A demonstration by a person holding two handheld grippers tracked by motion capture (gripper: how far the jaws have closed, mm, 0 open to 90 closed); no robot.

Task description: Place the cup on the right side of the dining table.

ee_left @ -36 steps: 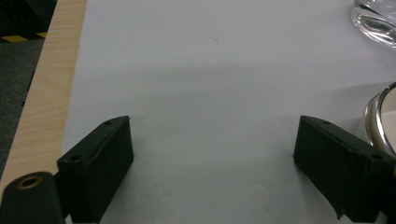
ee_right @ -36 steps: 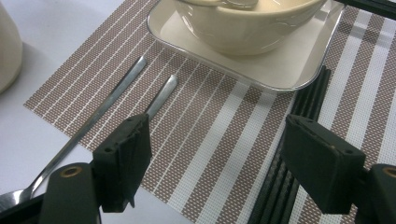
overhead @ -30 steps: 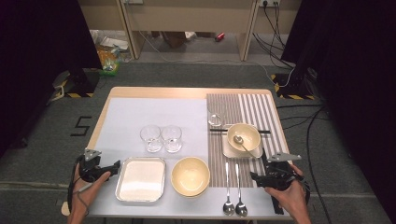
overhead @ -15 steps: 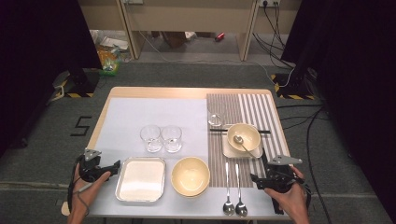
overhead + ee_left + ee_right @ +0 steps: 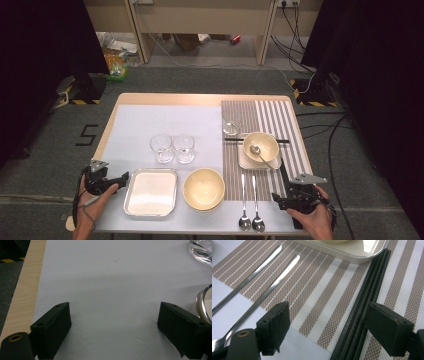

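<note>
My left gripper [image 5: 123, 177] rests open at the table's near left corner, held by a hand, just left of a metal tray [image 5: 150, 192]. In the left gripper view its jaws [image 5: 115, 325] stand wide apart over the bare white mat [image 5: 112, 277], with the tray's rim [image 5: 203, 302] at the right. My right gripper [image 5: 276, 199] is open at the near right, beside two spoons [image 5: 250, 200]. In the right gripper view its jaws [image 5: 329, 327] straddle a striped placemat [image 5: 317, 290] and a pair of black chopsticks [image 5: 368, 295], touching neither.
A yellow bowl [image 5: 203, 188] sits beside the tray. Two glasses [image 5: 172, 148] stand mid-table, with a small glass [image 5: 231, 127] behind. A bowl holding a spoon [image 5: 261, 146] rests on a square plate, with more chopsticks [image 5: 280, 141] behind it. The wooden table edge [image 5: 22, 295] lies left.
My right gripper has drifted slightly toward the near edge of the table. The left gripper and all the tableware stay where they were.
</note>
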